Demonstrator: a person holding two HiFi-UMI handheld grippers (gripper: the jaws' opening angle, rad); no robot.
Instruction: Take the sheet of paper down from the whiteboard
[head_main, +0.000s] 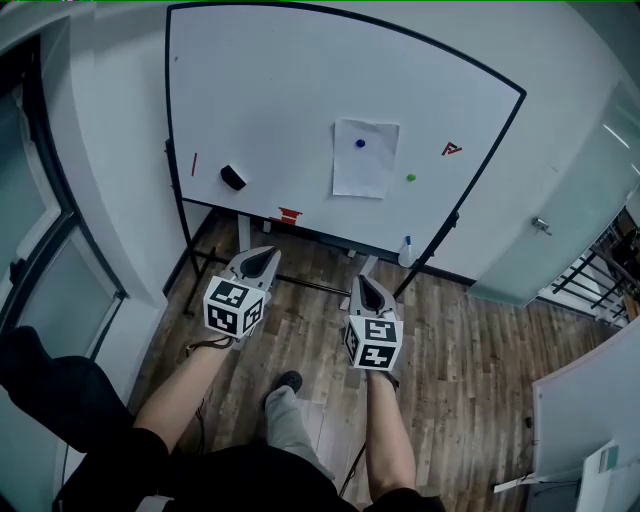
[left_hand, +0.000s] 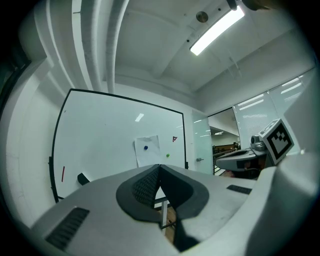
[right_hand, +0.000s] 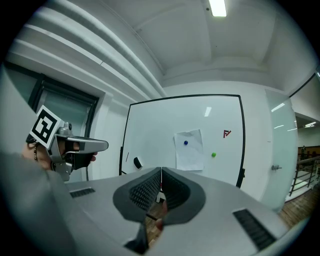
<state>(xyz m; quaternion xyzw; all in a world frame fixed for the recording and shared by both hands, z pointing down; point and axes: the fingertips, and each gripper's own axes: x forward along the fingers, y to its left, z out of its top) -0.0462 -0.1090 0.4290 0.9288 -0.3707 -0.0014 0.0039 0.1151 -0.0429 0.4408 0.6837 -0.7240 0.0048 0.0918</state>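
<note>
A white sheet of paper (head_main: 365, 158) hangs on the whiteboard (head_main: 300, 90), pinned by a blue magnet (head_main: 361, 143) near its top. The same sheet of paper (left_hand: 147, 151) appears ahead in the left gripper view, and the sheet of paper (right_hand: 189, 149) also in the right gripper view. My left gripper (head_main: 262, 259) and right gripper (head_main: 366, 287) are both shut and empty, held side by side short of the board, well below the sheet. In the left gripper view the left gripper (left_hand: 159, 166) has its jaws together; the right gripper (right_hand: 161, 170) looks the same in its own view.
On the board sit a green magnet (head_main: 411, 178), a red marking (head_main: 452, 149), a black eraser (head_main: 233, 177) and a red pen (head_main: 194, 164). A red clip (head_main: 288, 214) and a bottle (head_main: 406, 250) rest on the board's lower rail. A door (head_main: 560, 210) stands to the right; wood floor lies below.
</note>
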